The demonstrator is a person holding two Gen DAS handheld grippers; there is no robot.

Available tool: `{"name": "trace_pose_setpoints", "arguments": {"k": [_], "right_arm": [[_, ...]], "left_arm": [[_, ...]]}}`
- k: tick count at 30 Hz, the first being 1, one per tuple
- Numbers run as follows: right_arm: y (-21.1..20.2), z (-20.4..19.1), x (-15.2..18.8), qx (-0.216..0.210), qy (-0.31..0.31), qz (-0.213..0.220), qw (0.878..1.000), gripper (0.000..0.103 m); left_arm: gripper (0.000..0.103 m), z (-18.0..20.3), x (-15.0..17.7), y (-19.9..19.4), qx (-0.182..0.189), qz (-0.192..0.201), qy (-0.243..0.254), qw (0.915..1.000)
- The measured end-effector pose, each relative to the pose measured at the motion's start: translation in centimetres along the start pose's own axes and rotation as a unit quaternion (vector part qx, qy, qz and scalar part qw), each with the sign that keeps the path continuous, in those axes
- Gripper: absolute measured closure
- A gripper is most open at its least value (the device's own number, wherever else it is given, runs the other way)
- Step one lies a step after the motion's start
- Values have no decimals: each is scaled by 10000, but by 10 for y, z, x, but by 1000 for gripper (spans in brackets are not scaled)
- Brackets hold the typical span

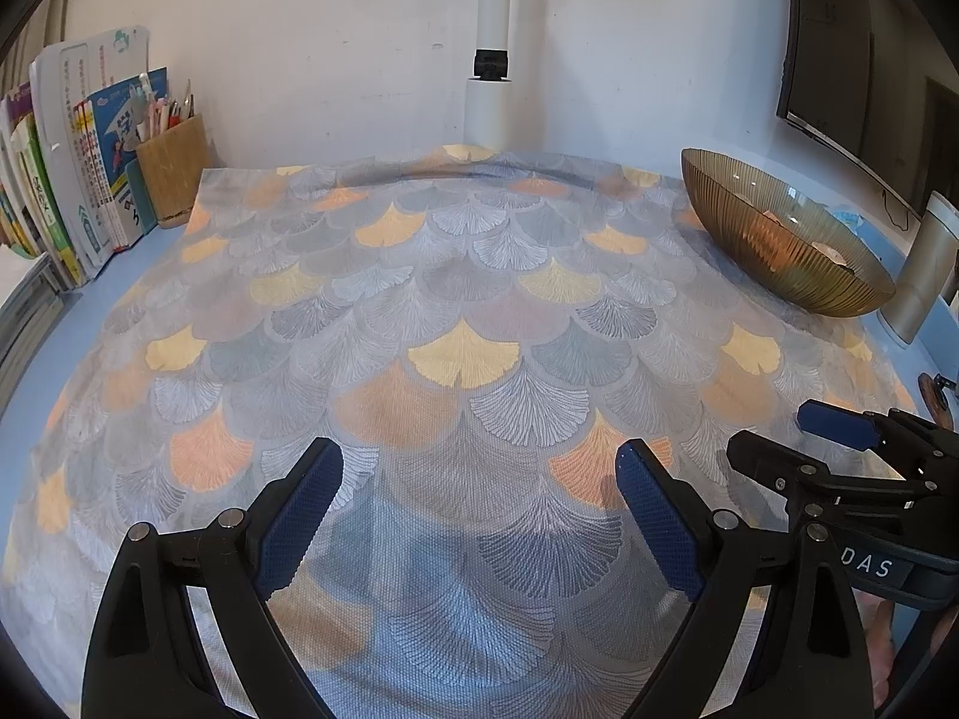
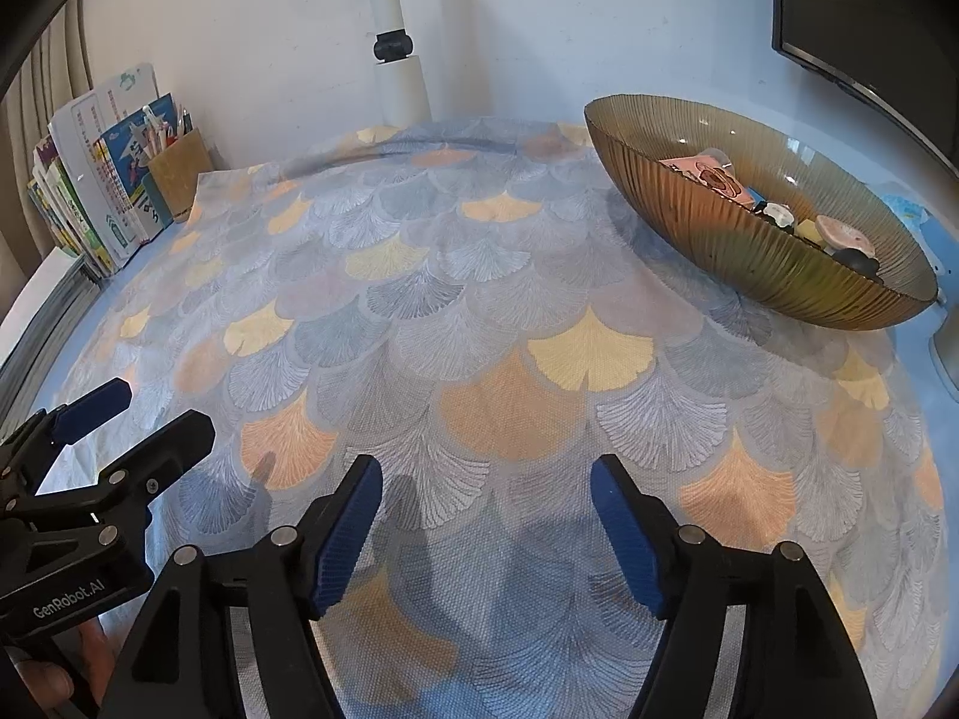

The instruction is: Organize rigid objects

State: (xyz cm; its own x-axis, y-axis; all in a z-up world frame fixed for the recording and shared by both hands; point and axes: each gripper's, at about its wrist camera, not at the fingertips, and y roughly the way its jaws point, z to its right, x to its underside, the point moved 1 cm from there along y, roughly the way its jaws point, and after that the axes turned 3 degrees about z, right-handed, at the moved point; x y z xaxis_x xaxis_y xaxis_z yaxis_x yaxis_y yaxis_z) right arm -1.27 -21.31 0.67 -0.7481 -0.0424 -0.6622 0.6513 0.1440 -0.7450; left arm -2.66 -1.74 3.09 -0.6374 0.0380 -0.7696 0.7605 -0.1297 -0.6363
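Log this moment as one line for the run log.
left tool: open, empty | right tool: open, empty | amber bowl: holds small items | cloth: bare

The small things [image 2: 779,213] in the bowl [image 2: 707,221] at far right are too small to name — its near wall hides most in the left view. The monitor [image 2: 863,18] and books [image 1: 36,192] are cut off by picture edges.

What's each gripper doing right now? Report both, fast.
Left gripper: open, nothing between its fingers.
Right gripper: open, nothing between its fingers.
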Motion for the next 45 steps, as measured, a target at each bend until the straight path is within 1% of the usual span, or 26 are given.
{"name": "trace_pose_setpoints", "arguments": {"k": [12, 18, 24, 26, 27, 29, 31, 32, 34, 35, 36, 37, 38, 40, 45], "right_arm": [[0, 1, -2, -2, -13, -21, 10000, 32], [1, 3, -2, -27, -9, -29, 10000, 30], [3, 5, -4, -8, -67, -76, 9999, 30], [6, 4, -5, 171, -97, -177, 9997, 30], [7, 3, -5, 217, -122, -209, 9995, 30], [8, 1, -6, 133, -189, -279, 9993, 30], [10, -1, -8, 158, -213, -380, 9989, 29], [11, -1, -9, 149, -189, -431, 9988, 26], [12, 0, -10, 62, -138, -465, 9988, 21], [13, 0, -10, 66, -141, -464, 9988, 19], [15, 1, -10, 105, -171, -478, 9987, 16], [16, 1, -8, 171, -211, -457, 9986, 14], [17, 1, -7, 189, -228, -469, 9985, 5], [19, 0, -6, 215, -285, -532, 9979, 0], [19, -2, -5, 247, -313, -508, 9979, 0]], "left_arm": [[11, 0, 1, 0, 55, -14, -5, 10000], [11, -1, 1, 2, 11, -50, -24, 10000], [11, -4, 2, 10, -158, -276, -150, 9994], [11, -7, 1, 14, -250, -382, -200, 9988], [11, -8, 2, 15, -251, -431, -235, 9985], [11, -10, 3, 18, -223, -479, -274, 9982], [11, -9, 4, 21, -222, -566, -262, 9978], [11, -8, 4, 23, -230, -630, -236, 9975], [11, -6, 5, 28, -257, -783, -177, 9964], [6, -5, 5, 31, -286, -873, -133, 9957], [3, -3, 5, 33, -348, -927, -69, 9951], [0, -4, 5, 35, -423, -949, -114, 9945], [0, -6, 5, 36, -410, -960, -165, 9944], [0, -8, 5, 37, -487, -946, -235, 9940], [0, -8, 7, 35, -502, -859, -230, 9948]]}}
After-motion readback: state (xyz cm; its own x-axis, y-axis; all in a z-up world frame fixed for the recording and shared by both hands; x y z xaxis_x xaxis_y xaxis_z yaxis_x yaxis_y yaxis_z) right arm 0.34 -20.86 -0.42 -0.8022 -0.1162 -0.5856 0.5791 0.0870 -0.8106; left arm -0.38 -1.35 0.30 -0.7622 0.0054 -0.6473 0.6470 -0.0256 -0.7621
